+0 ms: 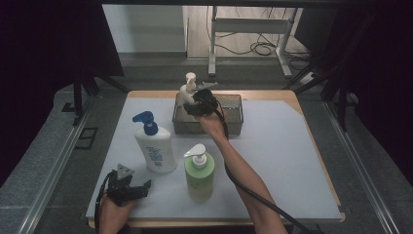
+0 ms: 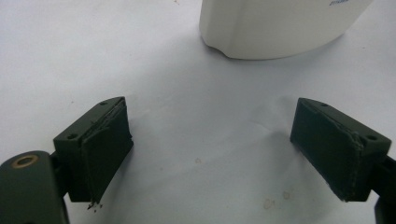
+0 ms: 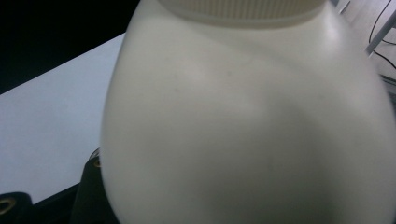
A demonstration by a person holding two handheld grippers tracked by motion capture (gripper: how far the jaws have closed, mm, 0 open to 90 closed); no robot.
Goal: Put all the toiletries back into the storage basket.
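Presently, cream pump bottle, smooth-bodied with ribbed collar, stands in grey tray, right claw gripping it; left claw wide, empty.

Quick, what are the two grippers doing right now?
Left gripper: open, holding nothing.
Right gripper: closed on the cream pump bottle over the tray.
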